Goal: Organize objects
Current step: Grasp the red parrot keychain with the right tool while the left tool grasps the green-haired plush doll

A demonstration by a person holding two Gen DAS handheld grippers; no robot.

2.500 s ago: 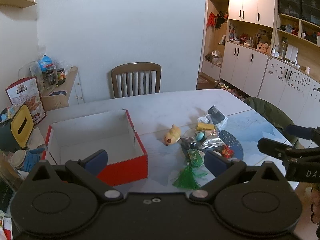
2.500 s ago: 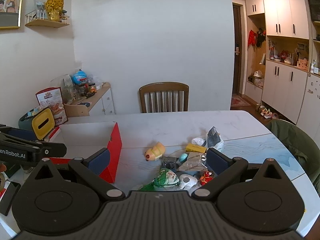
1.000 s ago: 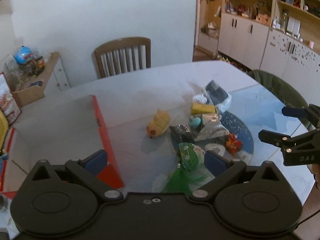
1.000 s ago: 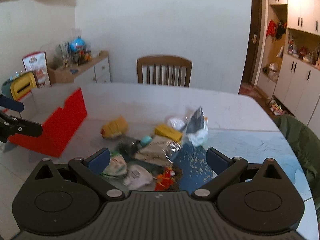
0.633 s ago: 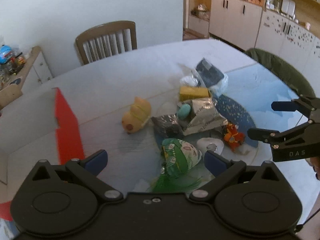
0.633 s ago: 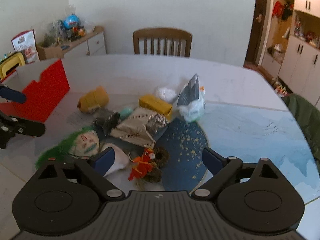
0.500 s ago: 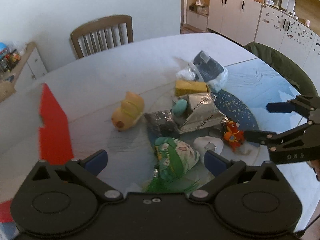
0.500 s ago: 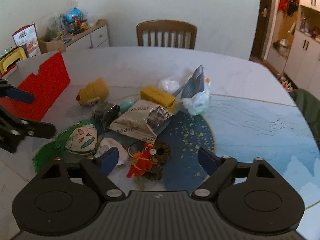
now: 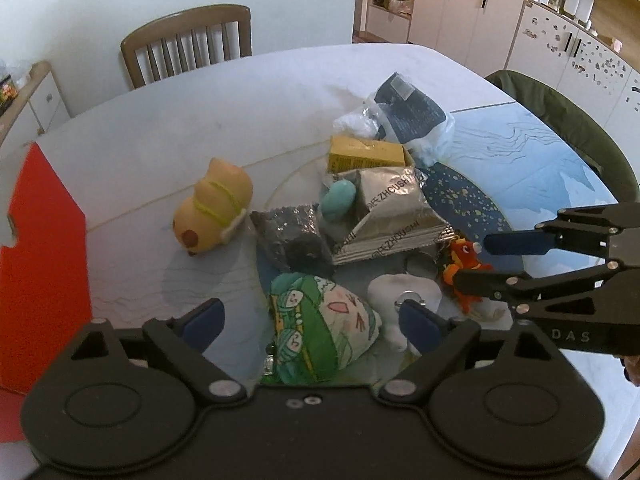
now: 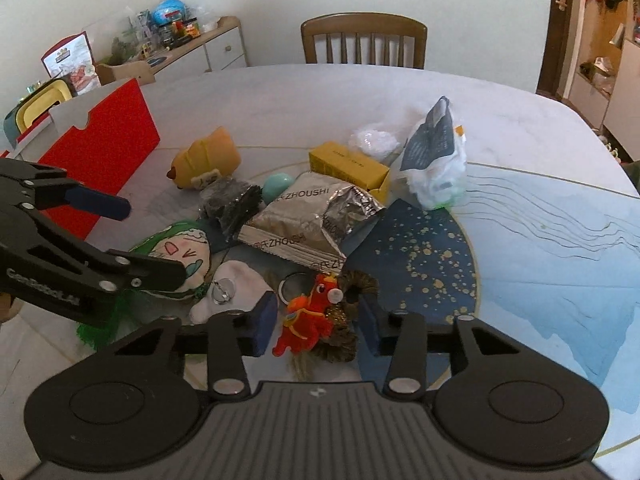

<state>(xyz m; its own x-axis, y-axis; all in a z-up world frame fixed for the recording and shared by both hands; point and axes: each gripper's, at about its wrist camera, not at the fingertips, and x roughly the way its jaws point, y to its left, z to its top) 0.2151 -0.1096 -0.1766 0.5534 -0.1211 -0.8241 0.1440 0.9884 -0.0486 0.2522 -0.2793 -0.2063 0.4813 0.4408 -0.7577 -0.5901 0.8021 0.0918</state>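
A heap of small things lies on the table. A green-haired plush doll point(image 9: 320, 328) sits between the fingers of my open left gripper point(image 9: 312, 318), which hovers just over it. My right gripper point(image 10: 316, 320) has its jaws narrowed around a red dragon toy point(image 10: 310, 314) that rests on a brown fuzzy tuft; it is not clamped. Beside them lie a white plush with a key ring point(image 10: 236, 284), a silver snack bag point(image 10: 316, 216), a yellow plush point(image 9: 212, 208) and a yellow carton point(image 9: 366, 154). The red box point(image 10: 104, 148) stands at the left.
A white plastic bag holding a dark pack point(image 10: 436, 160) stands behind the heap. A black pouch point(image 9: 292, 236) and a teal egg point(image 9: 338, 200) lie mid-heap. A wooden chair point(image 10: 362, 42) is at the far side, a green-covered chair point(image 9: 560, 112) at the right.
Both grippers dropped forward onto the heap. The right jaws narrowed around the red dragon toy. The left gripper moved off the red box to over the green doll.
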